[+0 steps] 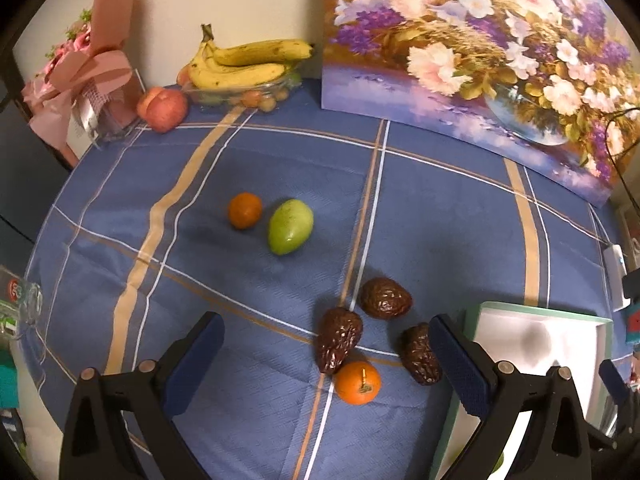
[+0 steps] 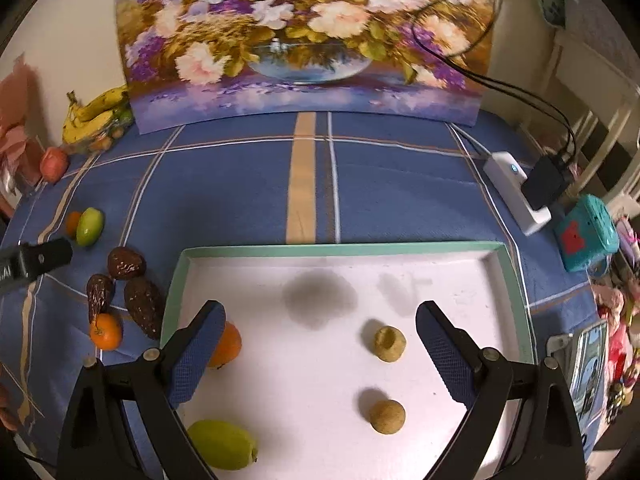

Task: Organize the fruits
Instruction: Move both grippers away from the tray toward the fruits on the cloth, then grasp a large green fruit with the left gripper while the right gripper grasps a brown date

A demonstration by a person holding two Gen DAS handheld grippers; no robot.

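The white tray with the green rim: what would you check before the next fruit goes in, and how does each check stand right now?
1. Free space in the white tray with the green rim: ok, its middle is bare.
2. Left gripper empty, jaws apart: ok.
3. Right gripper empty, jaws apart: ok.
4. Loose fruit still on the blue checked tablecloth: ok, the small orange fruit with a stem lies nearest the left gripper.
5. Clear grip on that fruit: not ok, a wrinkled dark brown fruit touches it.
6. Fruit already in the tray settled: cannot tell.
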